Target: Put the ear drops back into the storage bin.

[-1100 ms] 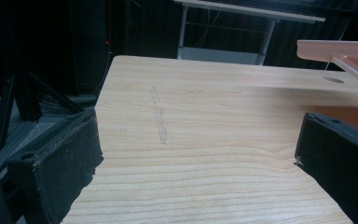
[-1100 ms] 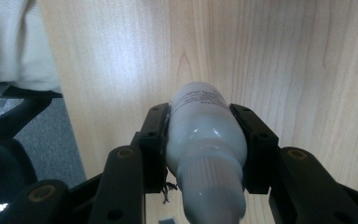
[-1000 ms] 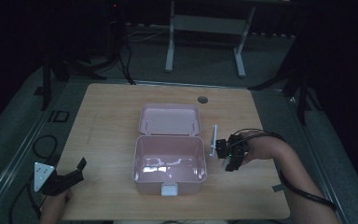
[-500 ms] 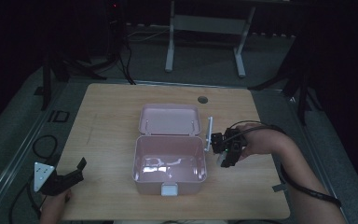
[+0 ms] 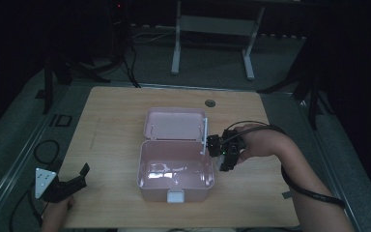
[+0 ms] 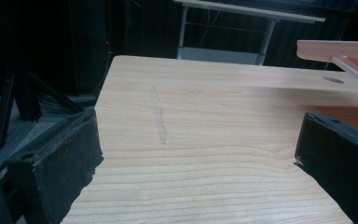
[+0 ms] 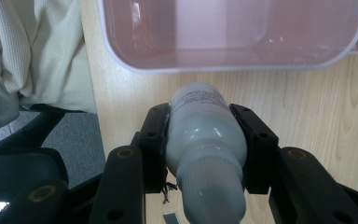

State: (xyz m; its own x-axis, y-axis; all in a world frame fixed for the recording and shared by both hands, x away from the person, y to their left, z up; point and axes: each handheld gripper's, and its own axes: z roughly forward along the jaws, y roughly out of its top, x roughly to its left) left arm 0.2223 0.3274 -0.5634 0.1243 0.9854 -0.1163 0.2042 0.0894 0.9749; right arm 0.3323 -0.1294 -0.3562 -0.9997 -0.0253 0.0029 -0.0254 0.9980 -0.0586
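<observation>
An open pink box [image 5: 140, 166] stands at the middle of the wooden table, its lid [image 5: 175, 123] laid back behind it. Just off the box's right wall, my right gripper [image 5: 223, 155] is shut on a whitish bottle [image 7: 204, 135]. That bottle lies between the jaws with its cap toward the camera, and the box rim [image 7: 233, 66] is just ahead of it. At the table's front left corner my left gripper [image 5: 75, 180] stays open with bare wood between its jaws [image 6: 196, 158]. A part of the pink lid [image 6: 335, 49] shows at the upper right of the left gripper view.
A round cable hole [image 5: 210, 103] sits in the table behind the lid. A black cable trails from the right forearm. A person's pale garment [image 7: 37, 56] lies past the table's near edge. A metal stand [image 5: 212, 43] is on the floor beyond the table.
My right gripper has risen and moved left toward the box's right wall, carrying the bottle. The left gripper has stayed where it was.
</observation>
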